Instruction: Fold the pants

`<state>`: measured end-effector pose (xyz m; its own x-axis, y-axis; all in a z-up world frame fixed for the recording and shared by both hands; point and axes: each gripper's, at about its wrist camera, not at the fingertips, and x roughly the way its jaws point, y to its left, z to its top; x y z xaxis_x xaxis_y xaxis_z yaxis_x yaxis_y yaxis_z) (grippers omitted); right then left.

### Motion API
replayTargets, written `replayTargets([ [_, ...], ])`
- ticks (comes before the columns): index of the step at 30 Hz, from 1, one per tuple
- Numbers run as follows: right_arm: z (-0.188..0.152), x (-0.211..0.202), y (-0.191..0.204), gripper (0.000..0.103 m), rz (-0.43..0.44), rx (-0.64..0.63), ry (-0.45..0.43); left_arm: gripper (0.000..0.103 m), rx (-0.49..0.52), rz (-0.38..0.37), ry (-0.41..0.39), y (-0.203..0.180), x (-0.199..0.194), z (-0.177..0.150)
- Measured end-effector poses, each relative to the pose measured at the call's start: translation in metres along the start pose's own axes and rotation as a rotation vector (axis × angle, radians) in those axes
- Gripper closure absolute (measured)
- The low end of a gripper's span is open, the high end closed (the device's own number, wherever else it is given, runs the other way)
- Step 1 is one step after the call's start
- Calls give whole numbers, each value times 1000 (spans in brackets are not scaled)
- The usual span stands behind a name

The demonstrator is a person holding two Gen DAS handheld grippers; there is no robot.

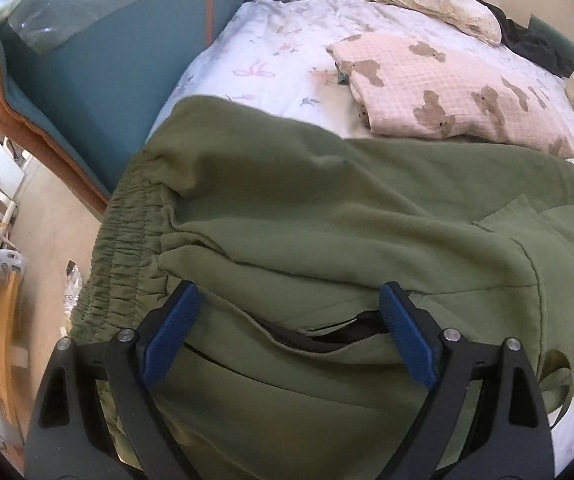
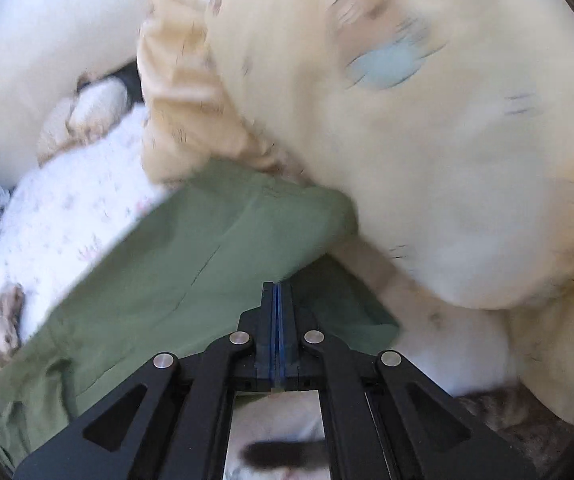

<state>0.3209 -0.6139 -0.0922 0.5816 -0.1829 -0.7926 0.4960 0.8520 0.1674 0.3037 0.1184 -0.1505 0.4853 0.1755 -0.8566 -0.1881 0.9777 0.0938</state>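
Olive green pants [image 1: 307, 216] lie spread across the bed, with the gathered elastic waistband [image 1: 123, 248] at the left, near the bed's edge. My left gripper [image 1: 287, 300] is open wide just above the pants near the waist, over a dark pocket opening [image 1: 335, 332], with blue pads [image 1: 171, 328] on either side. In the right wrist view the far end of the pants [image 2: 207, 264] lies against a cream pillow. My right gripper [image 2: 278, 286] is shut, with the green fabric at its tips; whether cloth is pinched I cannot tell.
A white floral bedsheet [image 1: 271, 60] covers the bed. A folded pink bear-print cloth [image 1: 459, 92] lies behind the pants. A large cream pillow [image 2: 447, 140] presses against the pant end. A teal bed frame [image 1: 99, 80] and floor are at the left.
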Motion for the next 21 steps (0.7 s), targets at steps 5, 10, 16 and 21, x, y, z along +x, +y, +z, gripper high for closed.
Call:
replayTargets([
  [5, -22, 19, -16, 103, -148, 64, 81, 13, 23, -2, 47, -3, 8, 1],
  [10, -49, 55, -18, 100, -242, 82, 202, 13, 31, -23, 26, 1, -5, 2],
  [16, -43, 0, 17, 37, -177, 15, 54, 13, -52, -93, -27, 47, -69, 8],
  [21, -58, -46, 65, 33, -11, 27, 43, 13, -344, -33, -19, 133, -102, 3],
])
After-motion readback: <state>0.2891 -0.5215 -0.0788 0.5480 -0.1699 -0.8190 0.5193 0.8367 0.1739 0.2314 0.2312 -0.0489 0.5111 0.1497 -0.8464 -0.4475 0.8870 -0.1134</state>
